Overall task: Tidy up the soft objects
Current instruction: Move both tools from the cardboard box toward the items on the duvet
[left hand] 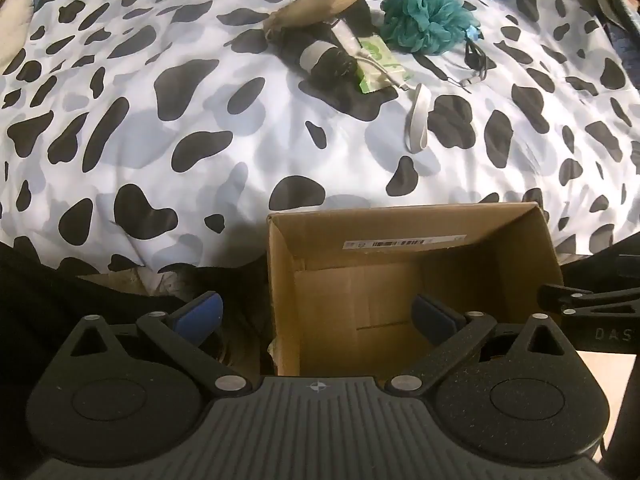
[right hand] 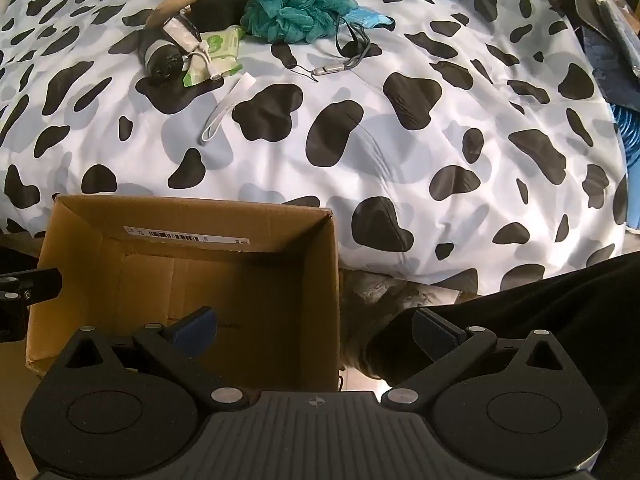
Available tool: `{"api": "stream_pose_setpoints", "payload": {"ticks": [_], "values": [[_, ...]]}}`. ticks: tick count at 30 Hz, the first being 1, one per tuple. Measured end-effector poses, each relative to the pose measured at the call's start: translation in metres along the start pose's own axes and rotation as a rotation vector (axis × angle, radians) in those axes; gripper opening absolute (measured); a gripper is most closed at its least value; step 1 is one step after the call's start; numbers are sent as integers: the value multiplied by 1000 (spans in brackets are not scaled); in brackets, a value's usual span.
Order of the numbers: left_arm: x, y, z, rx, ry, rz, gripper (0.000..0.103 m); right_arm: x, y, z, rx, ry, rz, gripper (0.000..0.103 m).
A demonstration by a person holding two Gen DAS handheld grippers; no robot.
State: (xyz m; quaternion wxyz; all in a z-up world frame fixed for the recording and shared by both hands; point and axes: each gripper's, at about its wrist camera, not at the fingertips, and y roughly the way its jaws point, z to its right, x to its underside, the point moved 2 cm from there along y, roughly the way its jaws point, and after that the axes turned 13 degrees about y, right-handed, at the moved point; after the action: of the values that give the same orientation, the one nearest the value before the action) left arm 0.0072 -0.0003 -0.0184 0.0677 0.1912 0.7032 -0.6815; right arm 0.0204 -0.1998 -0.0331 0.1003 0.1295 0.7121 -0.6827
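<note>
My left tongs [left hand: 316, 316] gape empty | right tongs [right hand: 316, 330] likewise | teal pouf [left hand: 426, 18] far on bed [left hand: 200, 120], box [left hand: 400, 272] near | only right view shows blue coil [right hand: 630, 128] far right.

Both wrist views are evenly lit and moderately bright across the spotted bedcover [left hand: 160, 120], with soft, diffuse shadows in its folds. The cardboard box [right hand: 316, 280] interior ahead of the claws is dim and warm-toned. Focus is acceptable centrally; detail softens toward the frame edges. Strong fisheye curvature bends the far edges. No glare.
</note>
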Motion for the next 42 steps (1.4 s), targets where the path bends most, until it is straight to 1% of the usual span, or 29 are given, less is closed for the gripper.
{"api": "stream_pose_setpoints", "payload": {"ticks": [5, 13, 17, 19, 25, 28, 30, 33, 37, 42], "values": [[-1, 1, 2, 12, 7, 0, 103, 0, 0, 0, -2, -5, 0, 103], [-2, 1, 6, 11, 22, -8, 103, 0, 0, -1, -4, -9, -6, 103], [-1, 0, 7, -1, 35, -1, 103, 0, 1, -1, -5, -11, -11, 103], [-1, -1, 7, 8, 35, 4, 103, 0, 2, -1, -6, -12, -13, 103], [-1, 0, 9, -23, 71, 1, 103, 0, 3, -1, -7, -14, -17, 103], [-2, -2, 8, -33, 74, 20, 103, 0, 3, -1, -9, -13, -18, 103], [-2, -3, 8, -25, 66, 39, 103, 1, 3, -1, -10, -13, -18, 103], [-3, -4, 8, -36, 68, 46, 103, -1, 3, -1, -19, -8, -19, 103], [-6, -8, 10, -45, 87, 70, 103, -4, 1, 2, -39, 0, -16, 103], [-11, -17, 16, -106, 150, 111, 103, -9, -3, 6, -74, 13, 2, 103]]}}
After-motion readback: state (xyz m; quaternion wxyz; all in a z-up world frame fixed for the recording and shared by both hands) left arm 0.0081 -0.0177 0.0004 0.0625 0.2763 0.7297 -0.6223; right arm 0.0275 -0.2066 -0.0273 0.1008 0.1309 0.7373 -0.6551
